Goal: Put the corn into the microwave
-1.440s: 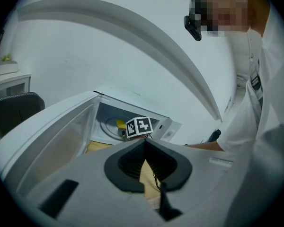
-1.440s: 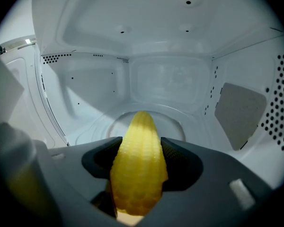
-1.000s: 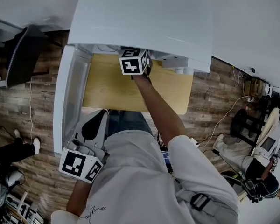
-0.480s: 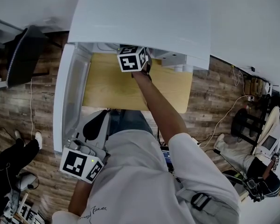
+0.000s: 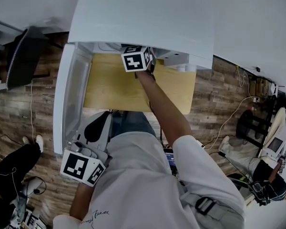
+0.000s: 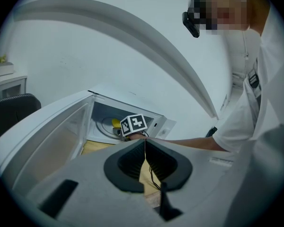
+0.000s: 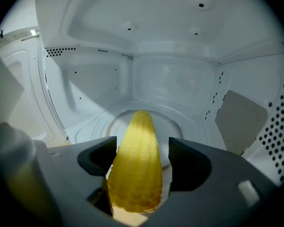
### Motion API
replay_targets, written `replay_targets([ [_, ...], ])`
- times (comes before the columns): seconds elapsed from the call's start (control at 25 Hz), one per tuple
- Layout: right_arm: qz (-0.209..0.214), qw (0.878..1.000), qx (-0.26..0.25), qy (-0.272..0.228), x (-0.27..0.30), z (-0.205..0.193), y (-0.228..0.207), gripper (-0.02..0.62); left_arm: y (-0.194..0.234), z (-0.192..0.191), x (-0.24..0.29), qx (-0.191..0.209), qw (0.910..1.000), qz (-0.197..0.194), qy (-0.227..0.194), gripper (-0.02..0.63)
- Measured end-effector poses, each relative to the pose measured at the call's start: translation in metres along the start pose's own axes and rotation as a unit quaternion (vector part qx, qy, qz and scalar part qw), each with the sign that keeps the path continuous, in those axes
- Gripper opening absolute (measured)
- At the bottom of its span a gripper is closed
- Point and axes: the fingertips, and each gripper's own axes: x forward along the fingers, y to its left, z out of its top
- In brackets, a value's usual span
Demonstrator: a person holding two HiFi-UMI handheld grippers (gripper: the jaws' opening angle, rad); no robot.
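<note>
right gripper (image 7: 141, 151) was inside the open microwave (image 7: 170, 79). its jaws had just been opening and stood wide. corn (image 7: 135, 174) lay between them, tip toward the glass turntable (image 7: 177, 126), with a gap on its right side. left gripper (image 6: 145, 149) was outside by the door (image 5: 69, 104), jaws together, empty.

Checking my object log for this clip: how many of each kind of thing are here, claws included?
Corn: 1
Microwave: 1
Wooden table: 1
Claws: 2 (left claw shut, empty; right claw has just been opening, corn between its jaws)
Total: 5
</note>
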Motion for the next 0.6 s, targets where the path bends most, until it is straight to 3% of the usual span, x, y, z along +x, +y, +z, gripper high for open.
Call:
replay_targets([
  [0.6,0.006,1.000,0.003,-0.008,-0.020,0.001,0.001,0.347,-0.010,0.001,-0.003,0.010,0.9999,-0.010,-0.006,-0.008],
])
